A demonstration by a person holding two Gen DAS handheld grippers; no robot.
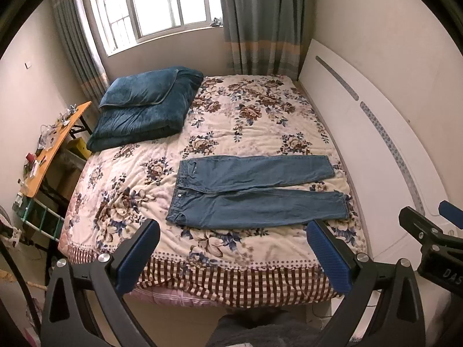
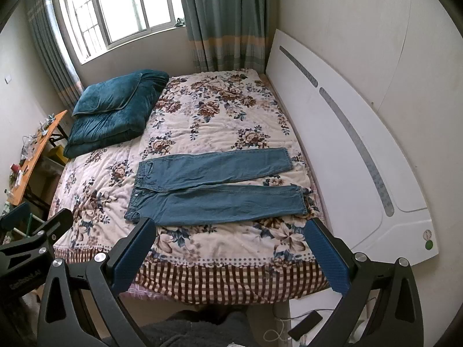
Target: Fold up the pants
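The wide bed with its cream quilt printed in brown and blue flowers [image 1: 254,133] fills most of both views, and its soft, rumpled surface is the main hazard: a pinch aimed at denim could also catch quilt underneath and drag the whole cover up. A thick folded teal plush blanket [image 1: 144,112] sits at the far left corner, well apart from the work area, so it should not interfere. The blue denim pants [image 1: 254,193] lie flat on the near half of the bed, waistband to the left, the two legs spread slightly apart and running right toward the white headboard [image 1: 376,144]. Heavy denim may slip from a shallow grip or fold crookedly if only one leg is lifted. The left gripper [image 1: 231,257] and the right gripper [image 2: 231,256] both hover above the near edge of the bed, jaws spread wide, holding nothing, short of the pants.
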